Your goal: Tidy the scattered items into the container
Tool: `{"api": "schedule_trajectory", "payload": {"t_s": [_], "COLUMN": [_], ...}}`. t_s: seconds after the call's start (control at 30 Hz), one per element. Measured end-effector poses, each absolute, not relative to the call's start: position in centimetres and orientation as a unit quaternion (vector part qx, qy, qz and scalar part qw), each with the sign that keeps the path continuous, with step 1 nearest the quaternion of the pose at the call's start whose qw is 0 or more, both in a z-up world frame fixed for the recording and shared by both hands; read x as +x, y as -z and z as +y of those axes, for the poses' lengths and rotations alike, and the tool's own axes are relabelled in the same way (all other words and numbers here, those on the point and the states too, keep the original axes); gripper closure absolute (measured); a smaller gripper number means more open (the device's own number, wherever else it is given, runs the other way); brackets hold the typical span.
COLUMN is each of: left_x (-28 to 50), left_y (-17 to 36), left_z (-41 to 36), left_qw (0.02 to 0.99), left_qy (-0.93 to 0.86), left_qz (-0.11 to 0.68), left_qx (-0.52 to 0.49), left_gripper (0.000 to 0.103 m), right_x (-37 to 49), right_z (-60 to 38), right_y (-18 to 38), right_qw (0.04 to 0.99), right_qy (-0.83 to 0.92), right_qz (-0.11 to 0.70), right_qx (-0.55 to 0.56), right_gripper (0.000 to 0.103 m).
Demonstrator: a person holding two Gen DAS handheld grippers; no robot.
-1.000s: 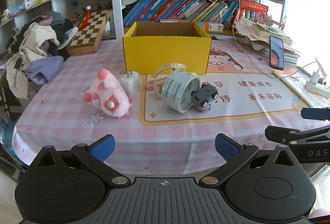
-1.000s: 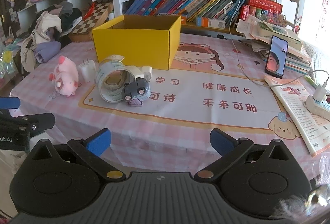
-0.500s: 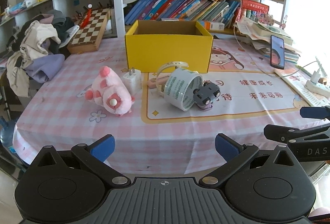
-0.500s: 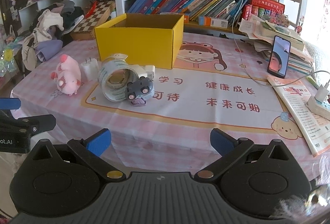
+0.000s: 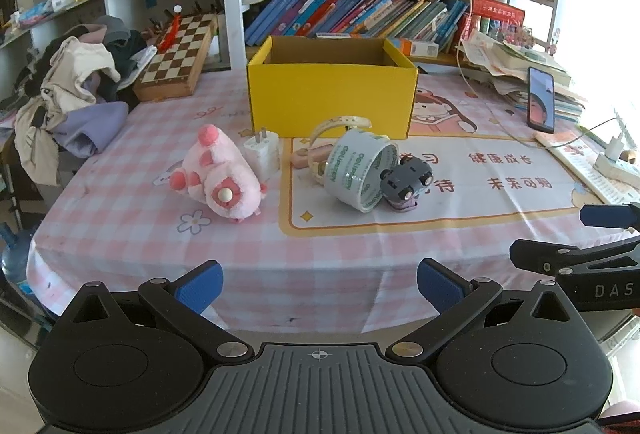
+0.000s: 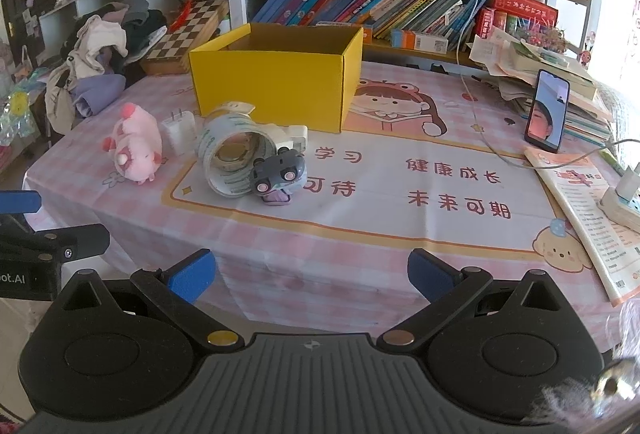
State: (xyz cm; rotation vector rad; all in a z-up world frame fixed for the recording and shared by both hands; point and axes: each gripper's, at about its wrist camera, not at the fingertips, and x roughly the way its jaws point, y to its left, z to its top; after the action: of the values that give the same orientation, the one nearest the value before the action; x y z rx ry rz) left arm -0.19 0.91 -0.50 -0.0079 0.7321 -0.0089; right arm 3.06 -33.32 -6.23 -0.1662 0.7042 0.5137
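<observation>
An open yellow cardboard box (image 5: 330, 100) (image 6: 276, 82) stands at the back middle of the pink checked table. In front of it lie a pink plush pig (image 5: 222, 180) (image 6: 134, 148), a white plug charger (image 5: 262, 152) (image 6: 180, 130), a roll of tape (image 5: 356, 170) (image 6: 230, 158), a grey toy car (image 5: 406, 182) (image 6: 278, 174) leaning on the roll, and a pink item (image 5: 306, 158) behind the roll. My left gripper (image 5: 318, 288) is open and empty at the table's near edge. My right gripper (image 6: 310, 276) is open and empty, to its right.
A pile of clothes (image 5: 68, 94) and a chessboard (image 5: 178, 56) sit at the back left. A phone (image 6: 546, 110) leans on stacked books at the right, with a cable, a booklet (image 6: 584, 218) and a power strip (image 6: 622, 202). Bookshelves stand behind the table.
Both grippers have drawn slightly back and up from the table; the items look a little farther away. Nothing on the table has moved.
</observation>
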Motion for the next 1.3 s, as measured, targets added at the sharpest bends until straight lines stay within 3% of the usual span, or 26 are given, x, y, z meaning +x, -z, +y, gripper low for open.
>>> {"api": "schedule_trajectory", "payload": {"t_s": [1.3], "left_x": [0.2], "left_y": [0.1], "left_z": [0.0], "left_qw": [0.934], "left_qy": [0.017], "left_qz": [0.356], "left_qx": [0.009], "left_gripper": [0.0], "right_x": [3.8], "right_z": [-33.4], "right_y": [6.1], "right_qw": [0.899], "right_qy": [-0.262], "right_qz": [0.343], "right_qx": [-0.076], "right_gripper": [0.0]}}
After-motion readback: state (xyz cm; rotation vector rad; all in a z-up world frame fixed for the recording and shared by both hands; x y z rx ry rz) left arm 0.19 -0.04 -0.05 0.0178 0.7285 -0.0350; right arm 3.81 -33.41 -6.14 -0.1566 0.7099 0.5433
